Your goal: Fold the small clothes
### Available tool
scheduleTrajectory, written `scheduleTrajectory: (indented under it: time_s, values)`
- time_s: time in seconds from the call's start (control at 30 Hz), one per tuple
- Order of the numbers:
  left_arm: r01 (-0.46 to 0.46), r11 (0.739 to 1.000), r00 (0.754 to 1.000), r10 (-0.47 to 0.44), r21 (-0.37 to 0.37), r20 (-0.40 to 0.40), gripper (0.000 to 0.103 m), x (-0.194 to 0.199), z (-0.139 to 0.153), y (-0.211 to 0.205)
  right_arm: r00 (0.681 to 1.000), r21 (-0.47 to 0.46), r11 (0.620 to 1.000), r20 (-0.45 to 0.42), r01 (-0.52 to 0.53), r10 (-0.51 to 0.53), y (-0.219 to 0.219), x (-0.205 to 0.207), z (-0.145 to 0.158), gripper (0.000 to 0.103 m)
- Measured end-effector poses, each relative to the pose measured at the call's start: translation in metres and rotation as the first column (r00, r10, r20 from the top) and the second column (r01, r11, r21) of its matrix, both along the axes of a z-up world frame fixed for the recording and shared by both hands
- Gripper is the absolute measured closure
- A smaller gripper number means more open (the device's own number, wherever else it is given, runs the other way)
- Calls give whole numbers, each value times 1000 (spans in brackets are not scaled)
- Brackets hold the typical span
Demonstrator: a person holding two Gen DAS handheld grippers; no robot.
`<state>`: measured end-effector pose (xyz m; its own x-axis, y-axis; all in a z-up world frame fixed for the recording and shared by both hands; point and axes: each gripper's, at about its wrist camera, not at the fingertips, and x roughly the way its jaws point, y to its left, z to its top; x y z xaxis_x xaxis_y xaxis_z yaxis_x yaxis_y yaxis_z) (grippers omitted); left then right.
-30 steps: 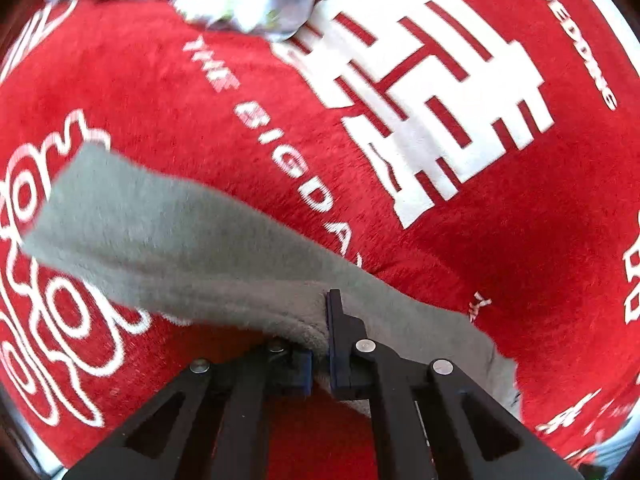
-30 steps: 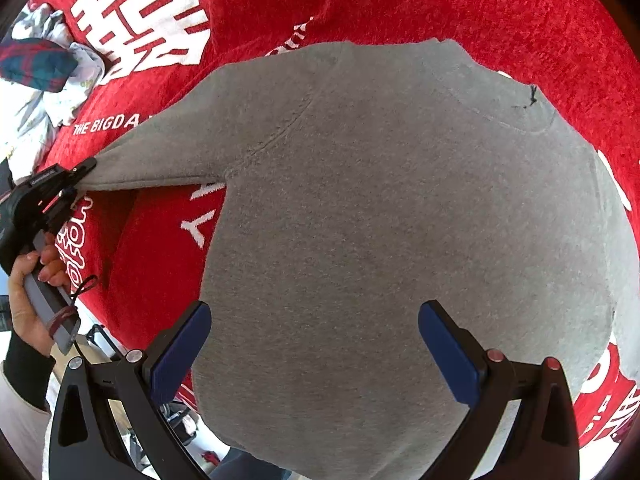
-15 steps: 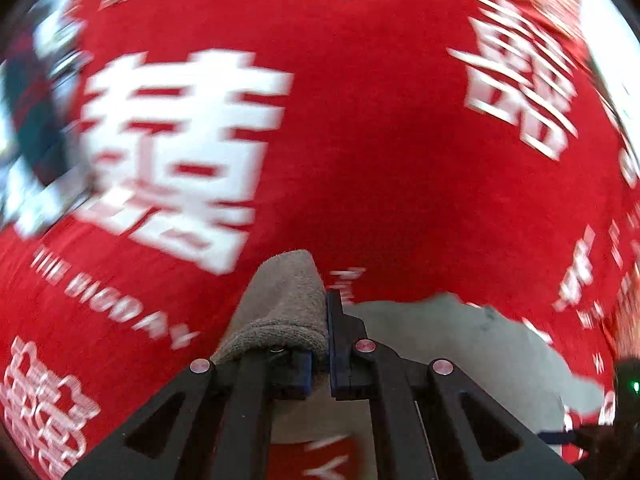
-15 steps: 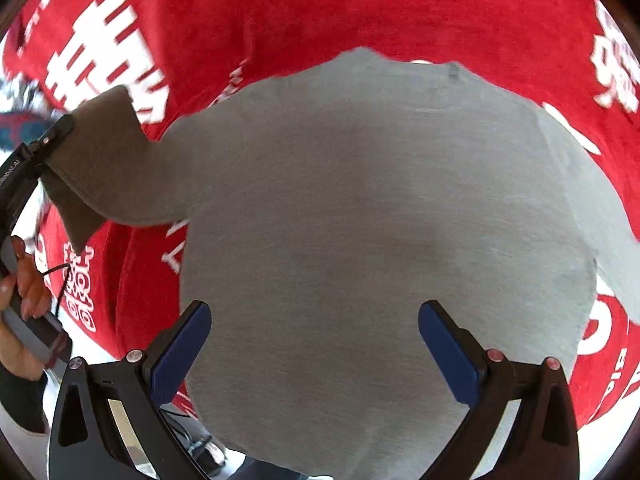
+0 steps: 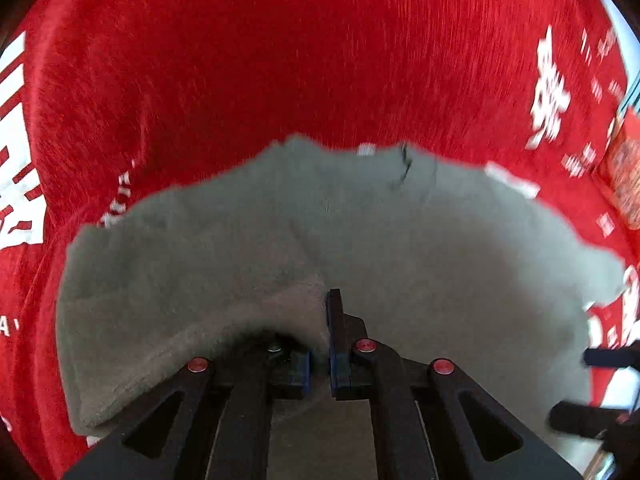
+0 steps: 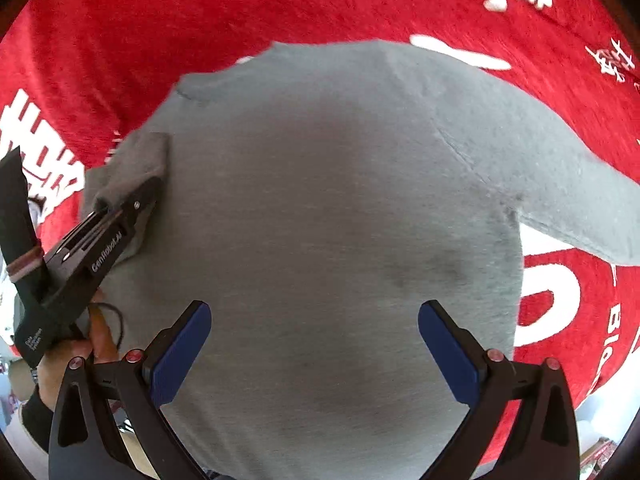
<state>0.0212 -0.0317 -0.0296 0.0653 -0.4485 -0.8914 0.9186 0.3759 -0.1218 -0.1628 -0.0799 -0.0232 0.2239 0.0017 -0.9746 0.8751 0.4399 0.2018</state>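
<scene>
Red plush cloth (image 6: 280,4) with white lettering covered the surface. On it lay the grey sweater (image 6: 340,220), spread flat. Left claw (image 5: 319,332), its jaws just parting, had the sweater's sleeve (image 5: 180,280) between them, folded over the body. Right claw (image 6: 314,344) hovered released above the sweater's lower part.

Each hand-held gripper is a black frame with triangular cut-outs and red-capped screws. The right hand-held gripper (image 6: 314,344) has blue pads (image 6: 180,354); the left hand-held gripper (image 5: 319,362) carries white lettering and a thin black cord. The person's hand (image 6: 60,364) shows a dark cuff.
</scene>
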Motion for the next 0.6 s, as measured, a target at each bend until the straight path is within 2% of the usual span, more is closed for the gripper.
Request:
scheduleTrajectory:
  time_s: [0.03, 0.07, 0.1, 0.17, 0.27, 0.37, 0.4, 0.43, 0.47, 0.53, 0.6]
  values:
    - [5, 1000, 1000, -5, 21, 9, 53, -1, -1, 0, 1000, 2, 1000, -8, -5, 5, -3, 0, -3, 0]
    - [5, 1000, 1000, -5, 13, 21, 28, -2, 3, 5, 1000, -1, 1000, -11, -11, 11, -3, 0, -3, 0]
    - [-3, 1000, 999, 3, -1, 44, 25, -2, 9, 10, 1000, -7, 1000, -11, -22, 22, -4, 4, -2, 0]
    - [-4, 1000, 997, 6, -20, 79, 25, -2, 28, 24, 998, -38, 997, -8, -65, 64, -6, 16, 4, 0]
    - [-54, 997, 995, 57, -49, 76, 25, 14, 56, 55, 984, -114, 978, 7, -176, 177, -3, 47, 17, 0]
    - [-163, 986, 980, 166, -36, 108, 25, 43, 74, 91, 938, -209, 919, 21, -336, 347, 13, 97, 32, 0]
    - [-193, 981, 973, 195, -27, 121, 25, 51, 76, 100, 912, -244, 886, 9, -395, 410, 22, 115, 34, 0]
    - [-228, 973, 964, 228, -10, 139, 25, 61, 75, 112, 870, -296, 828, -24, -476, 492, 36, 139, 34, 0]
    - [-247, 969, 958, 243, 9, 152, 25, 67, 72, 119, 845, -322, 792, -53, -519, 532, 44, 152, 32, 0]
    - [-284, 956, 948, 268, 75, 173, 25, 78, 57, 134, 762, -376, 676, -155, -634, 628, 67, 182, 19, 0]
    - [-298, 947, 944, 275, 117, 181, 25, 81, 43, 144, 683, -400, 571, -242, -717, 689, 84, 204, 5, 8]
